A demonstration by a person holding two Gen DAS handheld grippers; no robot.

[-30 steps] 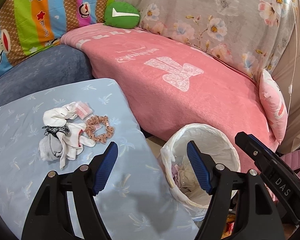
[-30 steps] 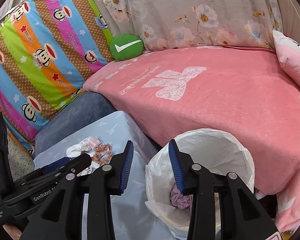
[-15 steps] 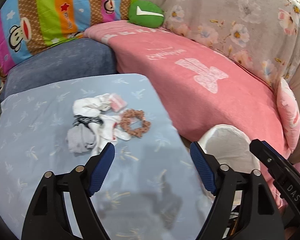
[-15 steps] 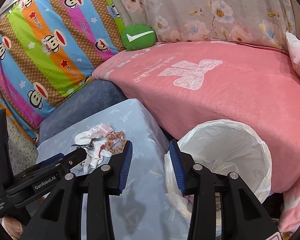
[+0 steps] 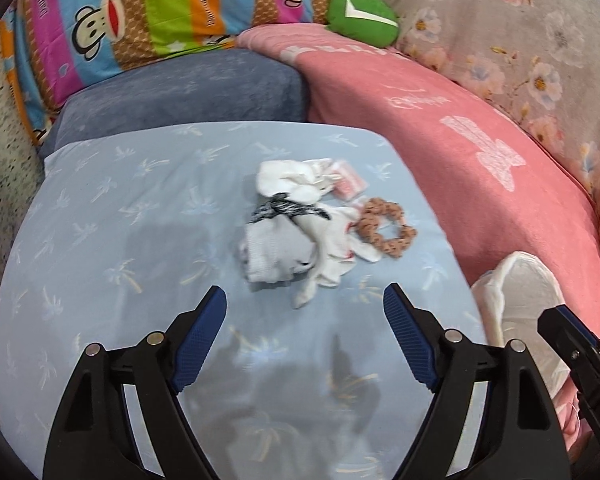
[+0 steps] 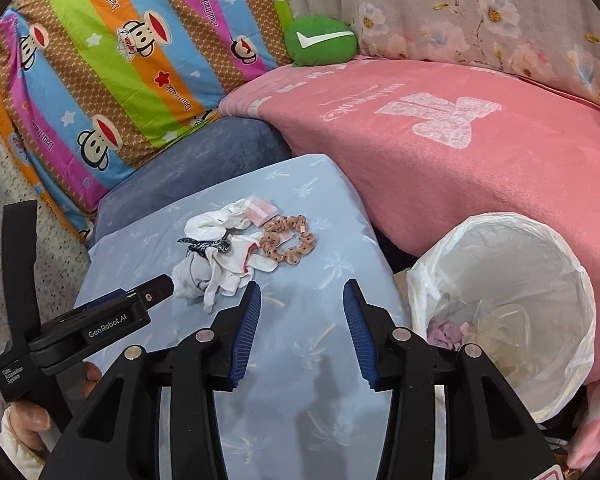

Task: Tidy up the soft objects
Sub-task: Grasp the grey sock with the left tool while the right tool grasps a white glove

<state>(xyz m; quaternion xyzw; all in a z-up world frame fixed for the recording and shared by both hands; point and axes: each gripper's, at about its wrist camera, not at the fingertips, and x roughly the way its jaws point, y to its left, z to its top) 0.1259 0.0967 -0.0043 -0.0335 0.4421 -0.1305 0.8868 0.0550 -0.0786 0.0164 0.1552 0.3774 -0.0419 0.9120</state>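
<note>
A small heap of white and grey socks (image 5: 292,240) lies on the light blue cloth-covered surface (image 5: 120,240), with a black-and-white patterned band (image 5: 284,208) across it. A brown scrunchie (image 5: 386,228) touches the heap's right side and a small pink packet (image 5: 350,184) lies behind. My left gripper (image 5: 304,291) hovers just short of the heap, its jaws opening wide with nothing between them. My right gripper (image 6: 302,285) hangs open over bare blue cloth, right of the socks (image 6: 220,264) and below the scrunchie (image 6: 288,242), holding nothing.
A white bag-lined bin (image 6: 496,220) with some soft scraps inside stands right of the blue surface. A pink blanket (image 6: 460,152) covers the sofa behind, with a green cushion (image 6: 320,40) and a striped monkey-print pillow (image 6: 100,60). The left gripper's black body (image 6: 112,320) and a hand (image 6: 28,420) sit at left.
Both grippers swung left from over the bin toward the sock heap and sank a little. The left jaws widened noticeably, the right jaws slightly. The heap has not moved.
</note>
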